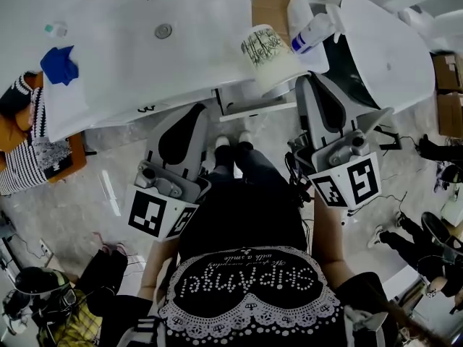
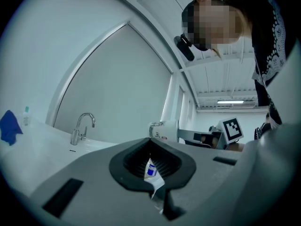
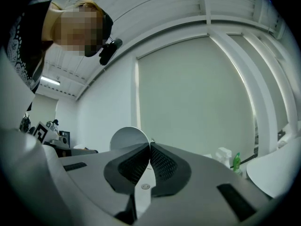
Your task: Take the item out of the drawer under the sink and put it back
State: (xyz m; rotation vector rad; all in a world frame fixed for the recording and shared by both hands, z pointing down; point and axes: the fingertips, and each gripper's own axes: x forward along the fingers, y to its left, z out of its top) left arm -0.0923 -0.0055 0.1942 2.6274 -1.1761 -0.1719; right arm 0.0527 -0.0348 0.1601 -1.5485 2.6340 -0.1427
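Black shirt (image 1: 246,223) nearest, studded lettering upside down, unreadable. Beyond, right tongs (image 1: 306,80) pinched shut on mug (image 1: 264,49) with dark scribbled print, held at white sink counter (image 1: 108,71) edge. Alongside, left tongs (image 1: 199,111) closed, empty. Marble floor (image 1: 108,186).

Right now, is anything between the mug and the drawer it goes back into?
Nothing visible. The right gripper holds the mug up by the sink's front edge, and the drawer appears open just below it. The left gripper sits off to the left, clear of both. The drawer's inside is mostly hidden.
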